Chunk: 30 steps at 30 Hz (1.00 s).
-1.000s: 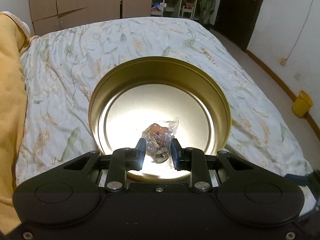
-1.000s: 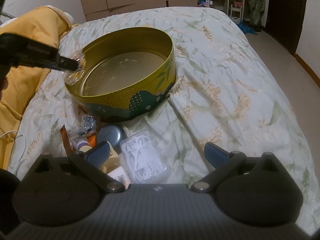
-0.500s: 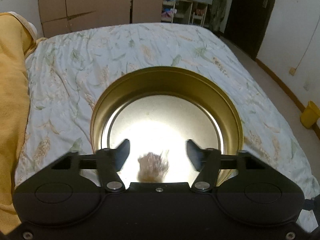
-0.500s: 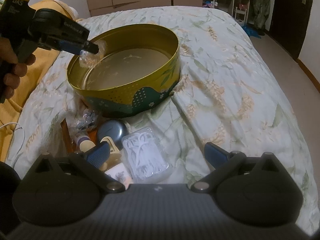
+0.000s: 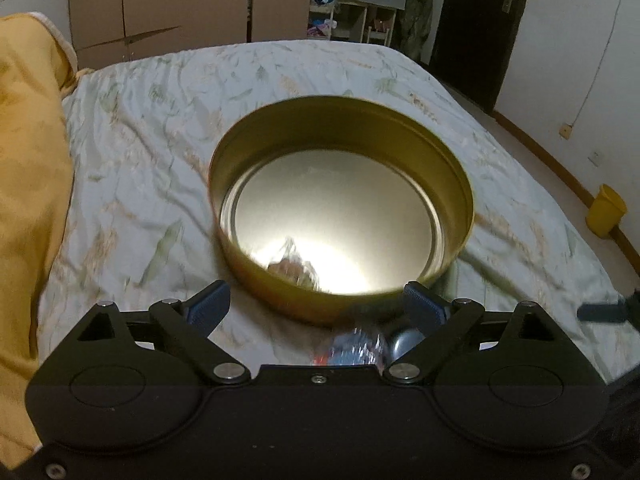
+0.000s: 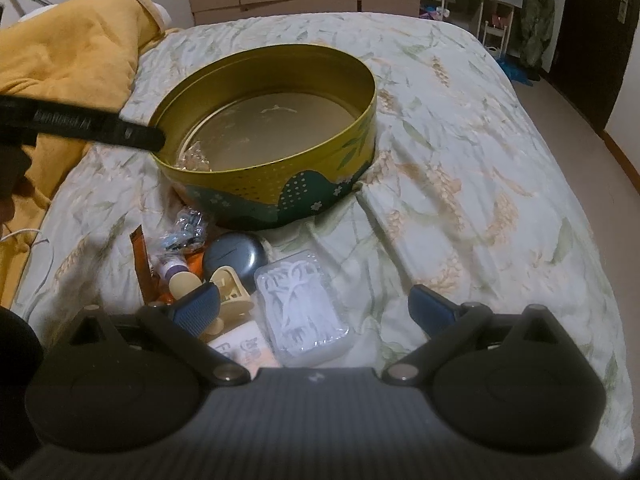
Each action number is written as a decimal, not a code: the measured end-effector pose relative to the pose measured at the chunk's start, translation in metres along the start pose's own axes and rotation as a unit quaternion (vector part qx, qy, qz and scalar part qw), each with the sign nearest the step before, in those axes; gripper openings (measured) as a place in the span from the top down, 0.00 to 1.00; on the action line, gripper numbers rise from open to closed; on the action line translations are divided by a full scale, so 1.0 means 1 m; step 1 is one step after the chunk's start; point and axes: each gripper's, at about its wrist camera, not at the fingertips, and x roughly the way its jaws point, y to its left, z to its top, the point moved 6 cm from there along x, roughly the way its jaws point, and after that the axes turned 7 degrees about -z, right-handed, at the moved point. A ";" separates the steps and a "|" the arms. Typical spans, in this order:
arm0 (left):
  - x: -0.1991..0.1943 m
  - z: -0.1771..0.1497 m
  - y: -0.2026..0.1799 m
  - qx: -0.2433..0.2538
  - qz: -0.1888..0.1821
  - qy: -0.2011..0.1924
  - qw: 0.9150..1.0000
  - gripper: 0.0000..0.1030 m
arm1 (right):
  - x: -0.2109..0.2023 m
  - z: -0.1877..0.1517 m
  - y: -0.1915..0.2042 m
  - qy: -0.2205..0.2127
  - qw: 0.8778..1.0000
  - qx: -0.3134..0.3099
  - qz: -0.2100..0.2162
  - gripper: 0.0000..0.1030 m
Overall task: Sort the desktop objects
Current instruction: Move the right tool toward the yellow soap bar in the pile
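Note:
A round gold tin (image 5: pixel 348 120) (image 6: pixel 280 196) stands on the bed. A small clear snack bag (image 5: pixel 294 268) (image 6: pixel 194 158) lies inside it by the near wall. My left gripper (image 5: pixel 318 308) is open and empty, just outside the tin's near rim. Its finger shows in the right wrist view (image 6: pixel 120 134) at the tin's left rim. My right gripper (image 6: pixel 316 306) is open and empty over a pile of small items: a clear box of floss picks (image 6: pixel 300 304), a grey oval case (image 6: pixel 234 256), a crinkly wrapper (image 6: pixel 186 226) and a small bottle (image 6: pixel 176 270).
A yellow quilt (image 6: pixel 68 64) lies along the bed's left side. The flowered sheet (image 6: pixel 460 160) spreads right of the tin. A yellow bin (image 5: pixel 606 210) stands on the floor at right. Cardboard boxes (image 5: pixel 160 4) stand behind the bed.
My left gripper opened and dropped the snack bag into the tin, then pulled back over the near rim. My right gripper stayed open over the pile.

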 end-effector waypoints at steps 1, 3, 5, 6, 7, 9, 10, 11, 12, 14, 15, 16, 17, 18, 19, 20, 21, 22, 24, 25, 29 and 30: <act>-0.002 -0.005 0.002 -0.001 -0.001 0.001 1.000 0.10 | 0.000 0.000 0.001 0.000 1.000 -0.002 0.000 0.00; -0.006 -0.016 0.004 -0.001 0.000 0.003 1.000 0.10 | 0.000 0.000 0.001 0.001 1.000 -0.005 0.000 0.00; -0.009 -0.023 0.006 0.002 0.001 0.005 1.000 0.10 | 0.000 0.000 0.001 0.002 1.000 -0.006 -0.001 0.00; -0.011 -0.026 0.007 0.003 0.001 0.006 1.000 0.10 | 0.000 0.000 0.001 0.002 1.000 -0.006 0.000 0.00; -0.013 -0.031 0.008 0.003 0.000 0.006 1.000 0.10 | -0.001 0.000 0.002 0.003 1.000 -0.007 -0.001 0.00; -0.017 -0.038 0.007 0.004 -0.005 0.008 1.000 0.10 | -0.001 -0.001 0.002 0.005 1.000 -0.009 -0.002 0.00; -0.020 -0.041 0.006 0.007 -0.007 0.009 1.000 0.10 | -0.001 -0.001 0.003 0.006 1.000 -0.011 -0.001 0.00; -0.022 -0.045 0.004 0.010 -0.008 0.010 1.000 0.10 | -0.001 -0.001 0.003 0.007 1.000 -0.014 -0.001 0.00; -0.024 -0.048 0.003 0.012 -0.008 0.011 1.000 0.10 | -0.002 -0.002 0.004 0.007 1.000 -0.017 0.000 0.00; -0.026 -0.053 -0.001 0.019 -0.010 0.013 1.000 0.10 | -0.002 -0.003 0.006 0.010 1.000 -0.025 0.000 0.00; -0.028 -0.055 -0.003 0.021 -0.012 0.013 1.000 0.10 | -0.003 -0.004 0.006 0.011 1.000 -0.029 0.000 0.00; -0.030 -0.058 -0.005 0.024 -0.013 0.014 1.000 0.10 | -0.004 -0.004 0.008 0.014 0.999 -0.034 0.003 0.00; -0.032 -0.060 -0.006 0.025 -0.015 0.014 0.999 0.10 | -0.005 -0.005 0.009 0.017 0.999 -0.039 0.006 0.00; -0.033 -0.063 -0.007 0.026 -0.017 0.014 0.999 0.10 | -0.006 -0.005 0.010 0.021 0.999 -0.045 0.009 0.00; -0.035 -0.065 -0.008 0.027 -0.018 0.014 0.999 0.10 | -0.007 -0.006 0.011 0.027 0.998 -0.052 0.013 0.00; -0.036 -0.067 -0.008 0.028 -0.019 0.014 0.999 0.10 | -0.008 -0.007 0.013 0.030 0.998 -0.058 0.018 0.00; -0.037 -0.069 -0.009 0.030 -0.019 0.014 0.999 0.10 | -0.009 -0.008 0.014 0.035 0.997 -0.066 0.022 0.00; -0.037 -0.071 -0.010 0.031 -0.019 0.015 0.999 0.10 | -0.009 -0.009 0.017 0.043 0.996 -0.076 0.024 0.00; -0.038 -0.072 -0.011 0.032 -0.020 0.015 0.999 0.10 | -0.007 -0.012 0.022 0.058 0.993 -0.096 0.023 0.00; -0.038 -0.072 -0.011 0.032 -0.020 0.014 0.999 0.10 | -0.006 -0.015 0.024 0.066 0.992 -0.108 0.018 0.00; -0.036 -0.073 -0.010 0.026 -0.026 0.014 0.999 0.09 | 0.000 -0.024 0.029 0.101 0.985 -0.142 0.011 0.00; -0.035 -0.074 -0.009 0.023 -0.027 0.017 0.999 0.09 | 0.001 -0.026 0.030 0.109 0.983 -0.146 0.016 0.00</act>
